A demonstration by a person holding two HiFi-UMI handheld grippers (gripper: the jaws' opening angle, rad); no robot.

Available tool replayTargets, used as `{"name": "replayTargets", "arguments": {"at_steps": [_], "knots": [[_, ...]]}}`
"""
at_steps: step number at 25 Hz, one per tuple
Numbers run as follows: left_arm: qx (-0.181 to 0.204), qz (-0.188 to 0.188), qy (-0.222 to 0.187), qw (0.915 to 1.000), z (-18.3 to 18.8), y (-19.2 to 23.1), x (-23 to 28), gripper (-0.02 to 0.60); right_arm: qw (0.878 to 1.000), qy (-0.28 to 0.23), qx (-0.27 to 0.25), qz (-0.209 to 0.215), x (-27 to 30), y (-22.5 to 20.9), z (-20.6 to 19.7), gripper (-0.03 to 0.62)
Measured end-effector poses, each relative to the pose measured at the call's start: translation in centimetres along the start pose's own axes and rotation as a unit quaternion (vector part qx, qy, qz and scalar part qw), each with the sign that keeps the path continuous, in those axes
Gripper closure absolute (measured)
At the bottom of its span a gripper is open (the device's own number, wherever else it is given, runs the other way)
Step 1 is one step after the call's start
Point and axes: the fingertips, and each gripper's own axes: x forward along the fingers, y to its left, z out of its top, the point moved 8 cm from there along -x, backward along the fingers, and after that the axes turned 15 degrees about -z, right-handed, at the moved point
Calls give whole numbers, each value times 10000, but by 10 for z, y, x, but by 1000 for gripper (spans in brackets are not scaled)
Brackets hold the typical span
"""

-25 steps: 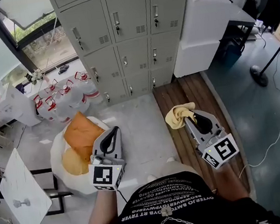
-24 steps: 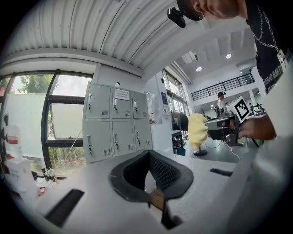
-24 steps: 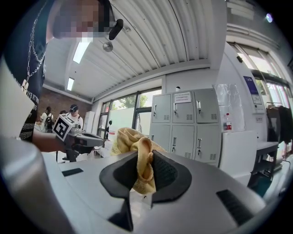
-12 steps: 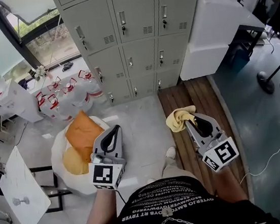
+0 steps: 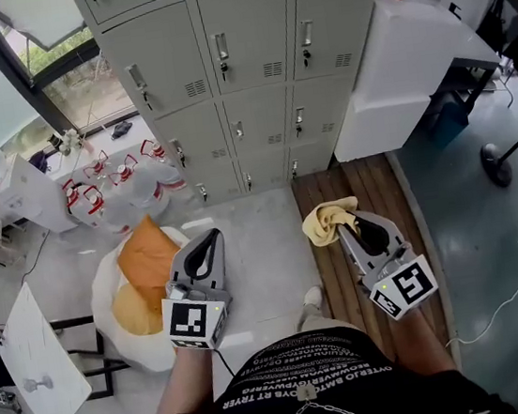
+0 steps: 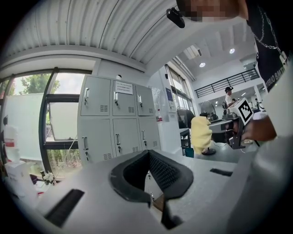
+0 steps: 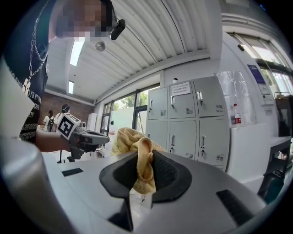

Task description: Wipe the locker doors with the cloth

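The grey locker doors [image 5: 250, 70] stand ahead of me, several rows of them with small handles; they also show in the left gripper view [image 6: 114, 121] and the right gripper view [image 7: 185, 119]. A yellow cloth [image 5: 325, 220] is bunched at the tip of my right gripper [image 5: 344, 222], which is shut on it, well short of the lockers. In the right gripper view the cloth [image 7: 130, 139] is pinched between the dark pads of the right gripper [image 7: 145, 154]. My left gripper [image 5: 212, 236] is held level with the right one, shut and empty; its jaws meet in the left gripper view [image 6: 148, 153].
Water jugs with red caps [image 5: 128, 181] stand at the lockers' lower left. A white round seat with orange cushions [image 5: 145, 264] lies under the left gripper. A white cabinet [image 5: 411, 68] adjoins the lockers on the right. Wooden planks [image 5: 370, 187] cover the floor below it.
I have moved a little toward the lockers, which now look larger and nearer. A shoe shows below, between the grippers. Both grippers keep the same pose, and the cloth stays held.
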Motion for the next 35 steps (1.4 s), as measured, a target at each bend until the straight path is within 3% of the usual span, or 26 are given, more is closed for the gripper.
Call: {"name": "replayTargets", "arguments": {"at_steps": [23, 35], "knots": [[46, 415, 77, 9991, 24, 37, 144, 577, 9985, -37, -55, 538, 107, -129, -4, 539], [-135, 636, 360, 9972, 15, 37, 170, 577, 9978, 28, 88, 656, 133, -177, -20, 539]]}}
